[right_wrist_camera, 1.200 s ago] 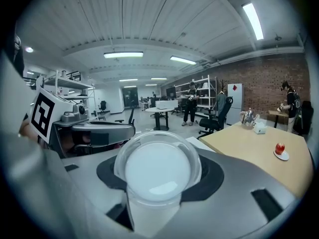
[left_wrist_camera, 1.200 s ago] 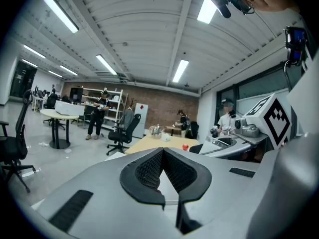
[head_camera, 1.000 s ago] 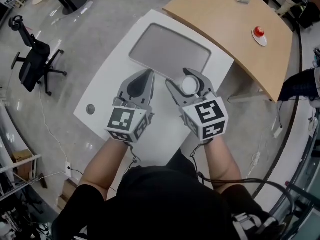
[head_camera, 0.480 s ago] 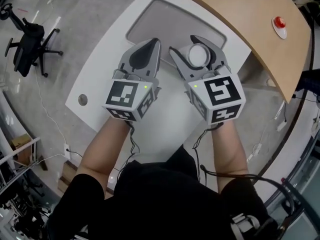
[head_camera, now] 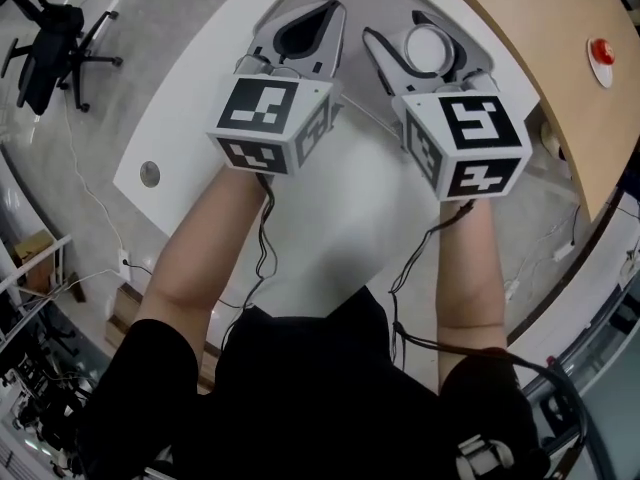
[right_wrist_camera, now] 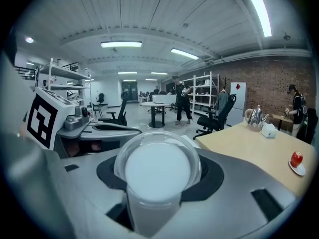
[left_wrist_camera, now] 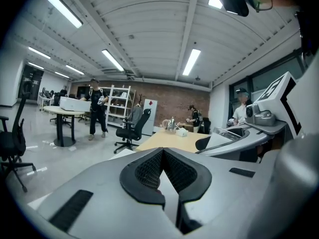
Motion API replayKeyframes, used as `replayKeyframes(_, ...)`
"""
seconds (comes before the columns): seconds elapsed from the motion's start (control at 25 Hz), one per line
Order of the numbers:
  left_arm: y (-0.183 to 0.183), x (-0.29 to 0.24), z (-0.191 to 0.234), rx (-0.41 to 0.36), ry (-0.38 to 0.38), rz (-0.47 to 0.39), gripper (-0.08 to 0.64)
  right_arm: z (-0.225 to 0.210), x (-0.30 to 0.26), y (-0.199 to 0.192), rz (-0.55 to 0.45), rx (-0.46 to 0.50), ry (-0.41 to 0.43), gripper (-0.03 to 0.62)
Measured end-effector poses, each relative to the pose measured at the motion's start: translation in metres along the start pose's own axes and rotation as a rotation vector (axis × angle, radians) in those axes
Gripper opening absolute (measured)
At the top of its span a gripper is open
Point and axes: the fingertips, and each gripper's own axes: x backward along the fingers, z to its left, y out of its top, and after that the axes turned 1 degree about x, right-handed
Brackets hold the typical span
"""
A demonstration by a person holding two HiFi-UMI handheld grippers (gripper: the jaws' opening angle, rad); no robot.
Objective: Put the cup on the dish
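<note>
Cup [right_wrist_camera: 157, 171] clamped between the jaws of the right gripper [head_camera: 418, 30], up over the far part of the white table [head_camera: 300, 218]. Left gripper [head_camera: 308, 20] just beside it, jaws pressed together on nothing. Wooden desk [head_camera: 540, 68] to the right, bearing a small red thing [head_camera: 601, 50] on a white disc (well apart from the cup). Office chair [head_camera: 45, 28] far left. Higher in the head view than half a second ago, both grippers, with arms stretched further out.
</note>
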Motion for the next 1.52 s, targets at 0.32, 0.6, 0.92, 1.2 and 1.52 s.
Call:
replayKeyframes(0.32,-0.033,-0.045,0.024,-0.011,0.007,0.024,0.003,-0.019,-0.054,-0.031,0.055,0.005,0.013,0.252)
replayKeyframes(0.6,-0.065,-0.080,0.046,-0.021,0.014,0.028,0.003,-0.031,-0.099,-0.057,0.085,0.002,0.013,0.252)
replayKeyframes(0.92,-0.087,-0.095,0.063,-0.035,0.015,0.040,0.003,-0.032,-0.132,-0.086,0.113,0.003,0.028,0.252)
replayKeyframes(1.2,-0.091,-0.100,0.052,-0.035,-0.010,0.079,0.003,-0.029,-0.137,-0.104,0.132,0.012,0.037,0.252)
replayKeyframes(1.52,-0.104,-0.106,0.046,-0.090,-0.020,0.139,0.003,-0.032,-0.139,-0.112,0.100,0.012,-0.014,0.252)
